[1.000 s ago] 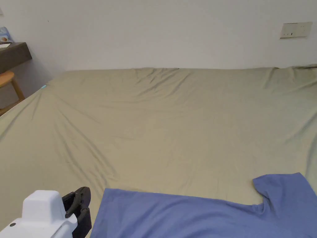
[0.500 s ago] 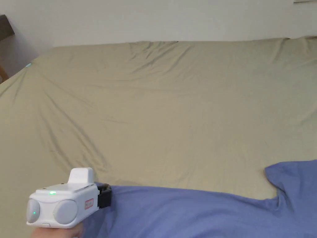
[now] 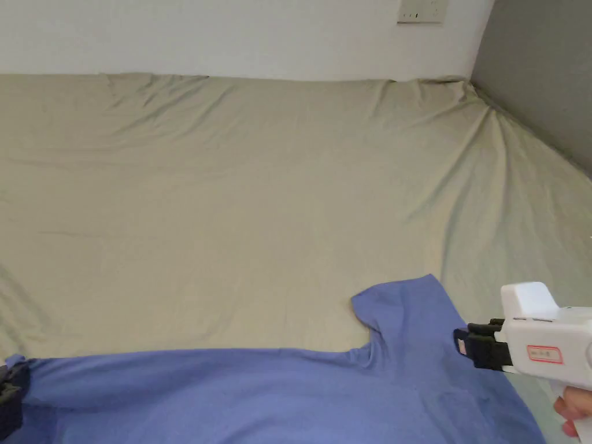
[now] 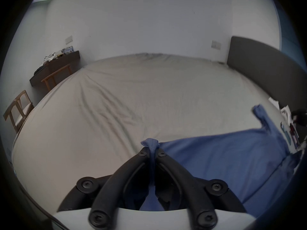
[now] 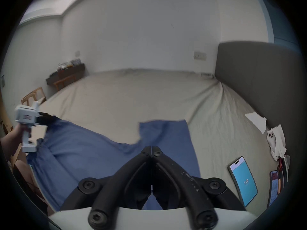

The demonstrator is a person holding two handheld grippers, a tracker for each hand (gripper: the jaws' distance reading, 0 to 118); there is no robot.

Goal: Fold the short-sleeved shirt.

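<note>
The blue short-sleeved shirt (image 3: 277, 399) lies spread flat along the near edge of the bed (image 3: 260, 202), its hem end toward the person's left and 1 sleeve (image 3: 404, 312) reaching up over the beige sheet on the right. The left gripper (image 4: 152, 152) is clamped on the shirt's far-left corner: in the left gripper view a small bunch of blue cloth pokes out past the tips of its 2 closed jaws. The right gripper (image 5: 152, 148) hangs just above the sleeve and shoulder area with its jaws drawn together and, as far as the right gripper view lets me judge, nothing between them, though the cloth right under the tips is hard to make out. This looks like the opening step of the fold, with 1 corner secured and the second grasp not yet made. The next move probably calls for the right jaws to part, come down on the sleeve edge or shoulder and pinch it, so both ends can be lifted together. A phone (image 5: 243, 181) lies on the sheet well to the right of the shirt.
</note>
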